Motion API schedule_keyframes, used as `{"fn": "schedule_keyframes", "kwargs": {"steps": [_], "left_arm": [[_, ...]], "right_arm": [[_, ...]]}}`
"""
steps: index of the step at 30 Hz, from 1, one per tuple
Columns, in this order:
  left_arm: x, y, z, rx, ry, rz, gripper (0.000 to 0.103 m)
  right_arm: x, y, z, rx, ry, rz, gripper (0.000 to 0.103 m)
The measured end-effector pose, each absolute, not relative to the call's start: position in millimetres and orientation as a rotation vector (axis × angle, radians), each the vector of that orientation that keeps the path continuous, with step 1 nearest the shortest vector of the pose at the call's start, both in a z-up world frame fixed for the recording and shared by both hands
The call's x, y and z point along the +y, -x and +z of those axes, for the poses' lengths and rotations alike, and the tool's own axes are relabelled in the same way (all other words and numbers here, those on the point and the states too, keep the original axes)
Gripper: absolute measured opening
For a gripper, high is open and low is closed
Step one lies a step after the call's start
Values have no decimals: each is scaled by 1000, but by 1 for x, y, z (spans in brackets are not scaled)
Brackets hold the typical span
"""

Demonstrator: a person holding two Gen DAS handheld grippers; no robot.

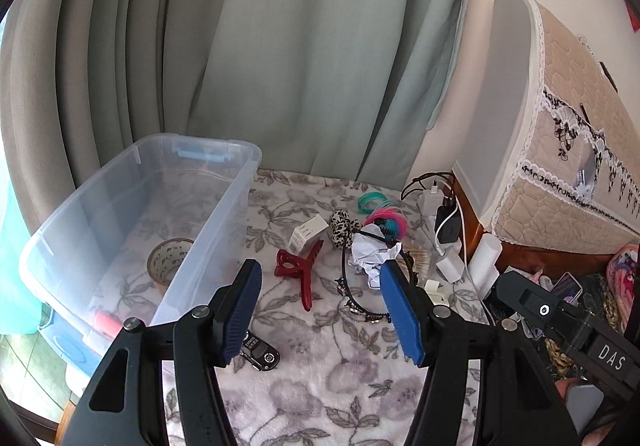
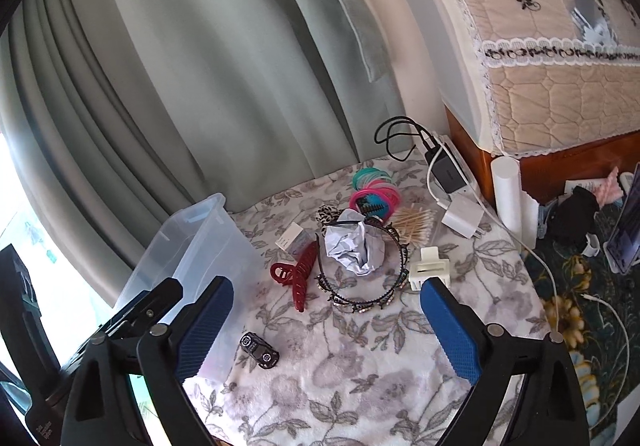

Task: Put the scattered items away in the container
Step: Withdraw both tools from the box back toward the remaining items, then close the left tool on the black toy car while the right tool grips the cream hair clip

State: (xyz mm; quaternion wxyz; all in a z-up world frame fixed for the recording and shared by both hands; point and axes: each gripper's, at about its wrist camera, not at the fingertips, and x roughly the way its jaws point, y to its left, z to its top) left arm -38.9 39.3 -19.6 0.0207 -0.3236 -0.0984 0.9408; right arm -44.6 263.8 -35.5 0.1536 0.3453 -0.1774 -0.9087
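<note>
- The clear plastic container stands ahead and to the left of your left gripper, resting on the floral blanket; from your right gripper it is off to the left, just past the left finger.
- Inside the container, ahead-left of your left gripper, lies a roll of tape, and nearer you a red-capped item that you cannot make out clearly.
- A black toothed headband lies straight ahead of your right gripper, curving around a crumpled white paper ball that sits against it.
- A dark red claw clip rests ahead of your left gripper, between the lines of its two fingers, well apart from the container wall.
- Beyond the clip sit a small white box and a leopard-print hair tie; farther still, teal rings and pink rings.
- A white plastic clip lies just ahead of your right gripper's right finger.
- A small black toy car sits close in, just right of each tool's left finger.
- Your left gripper is partly open and empty.
- Your right gripper stands wide, with nothing between its jaws.
</note>
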Motion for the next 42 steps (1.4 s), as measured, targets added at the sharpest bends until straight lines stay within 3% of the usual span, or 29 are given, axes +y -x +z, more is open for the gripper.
{"fn": "schedule_keyframes", "kwargs": {"steps": [7, 15, 36, 42], "left_arm": [[31, 48, -43, -496, 1005, 2886, 63], [39, 59, -67, -370, 1075, 2892, 63], [15, 82, -151, -448, 1467, 2954, 63], [21, 85, -160, -376, 1511, 2995, 63]], "right_arm": [[282, 59, -59, -587, -1052, -2593, 101], [291, 76, -90, -616, -1135, -2584, 103], [291, 111, -143, -463, -1262, -2640, 103], [288, 125, -155, -404, -1285, -2653, 96]]}}
